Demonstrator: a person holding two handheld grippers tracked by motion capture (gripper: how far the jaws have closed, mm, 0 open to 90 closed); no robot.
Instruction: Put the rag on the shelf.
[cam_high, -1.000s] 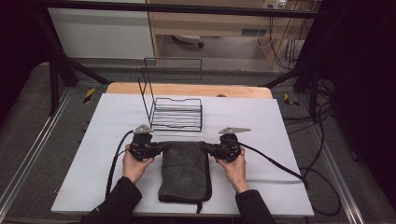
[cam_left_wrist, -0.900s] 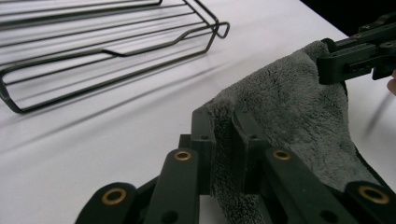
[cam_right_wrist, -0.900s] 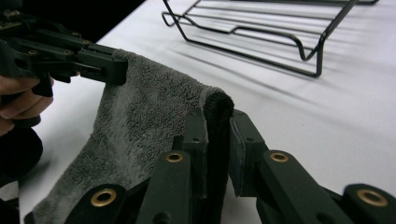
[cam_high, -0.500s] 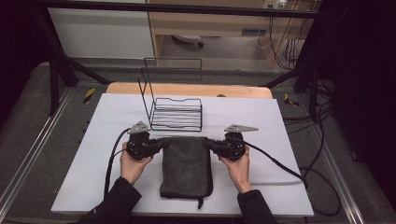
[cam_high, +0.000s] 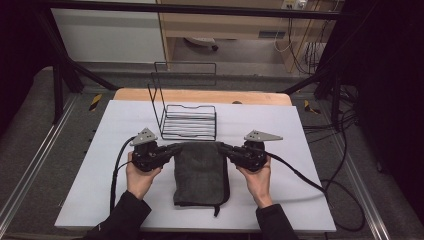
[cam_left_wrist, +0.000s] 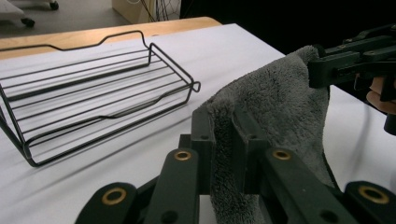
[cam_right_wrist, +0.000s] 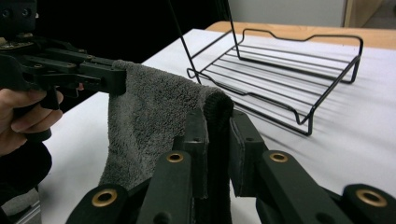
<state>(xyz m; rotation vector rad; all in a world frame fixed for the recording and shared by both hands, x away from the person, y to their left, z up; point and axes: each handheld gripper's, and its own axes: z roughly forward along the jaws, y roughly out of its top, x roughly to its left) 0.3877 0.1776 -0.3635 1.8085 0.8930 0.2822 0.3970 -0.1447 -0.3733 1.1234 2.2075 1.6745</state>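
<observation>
A: While the white table (cam_high: 100, 150) and the wire rack (cam_high: 190, 122) at its far side sit idle, where's the grey towel (cam_high: 200, 172)?

B: Hanging between both tongs, top edge lifted, lower part lying on the table near the rack. Left gripper (cam_high: 172, 148) is clamped on one top corner, right gripper (cam_high: 225, 148) on the other.

A: Tips?

B: Lift evenly, keep the edge taut, don't loosen either pinch.
</observation>
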